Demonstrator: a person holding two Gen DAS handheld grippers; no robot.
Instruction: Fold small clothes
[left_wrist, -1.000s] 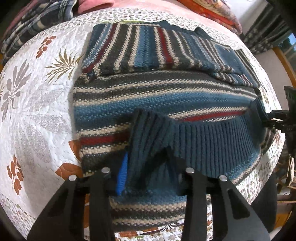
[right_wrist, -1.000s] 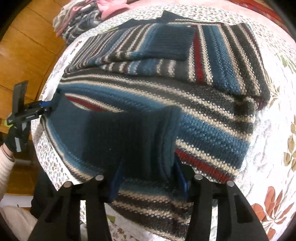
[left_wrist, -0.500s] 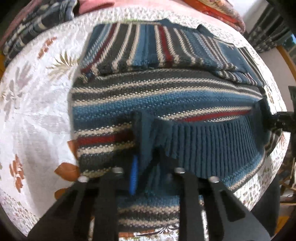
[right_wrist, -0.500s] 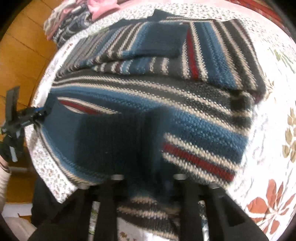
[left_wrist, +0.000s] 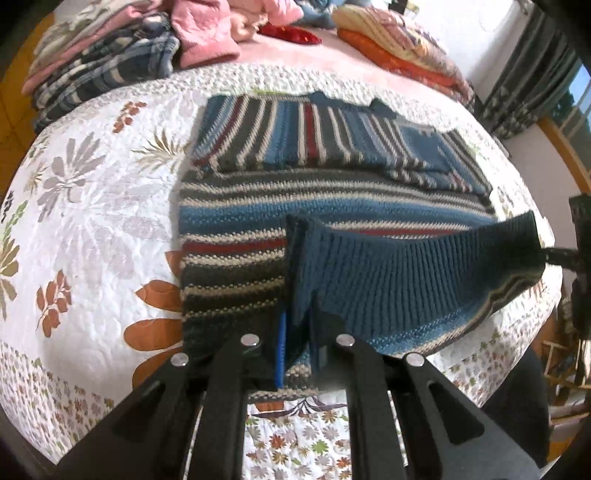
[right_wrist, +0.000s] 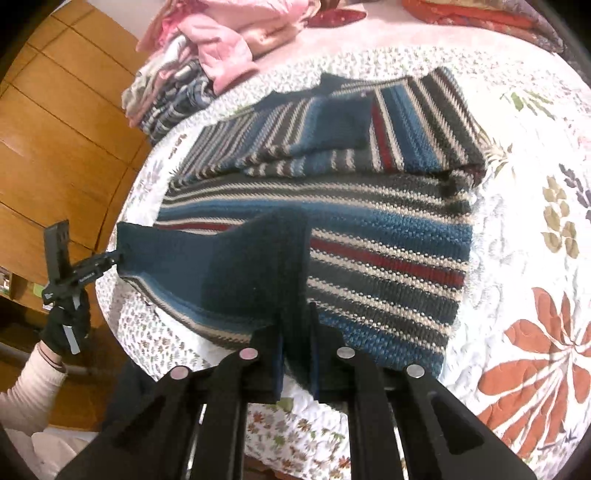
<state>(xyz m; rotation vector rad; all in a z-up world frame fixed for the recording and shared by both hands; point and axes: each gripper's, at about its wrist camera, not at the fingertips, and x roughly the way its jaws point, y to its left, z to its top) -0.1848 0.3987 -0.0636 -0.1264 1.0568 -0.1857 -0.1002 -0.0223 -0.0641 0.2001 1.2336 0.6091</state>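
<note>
A striped knit sweater (left_wrist: 332, 206) in blue, grey, cream and red lies on a floral quilt (left_wrist: 92, 221), its sleeves folded across the far part. Its dark blue ribbed hem (left_wrist: 406, 273) is raised off the quilt and stretched between both grippers. My left gripper (left_wrist: 297, 350) is shut on the hem's left corner. My right gripper (right_wrist: 295, 354) is shut on the hem's other corner (right_wrist: 258, 266). The right gripper (left_wrist: 561, 254) shows at the right edge of the left wrist view; the left gripper (right_wrist: 107, 262) shows at the left of the right wrist view, held by a gloved hand (right_wrist: 66, 325).
Folded and loose clothes are piled at the back of the bed: plaid and pink ones (left_wrist: 147, 48) and an orange stack (left_wrist: 402, 51). A wooden wall (right_wrist: 55, 129) stands beside the bed. The quilt's near edge (left_wrist: 295, 443) runs just below the grippers.
Both grippers have closed tighter on the hem and lifted it higher, pulling it taut. The views have drawn back, so more of the bed and the clothes pile shows.
</note>
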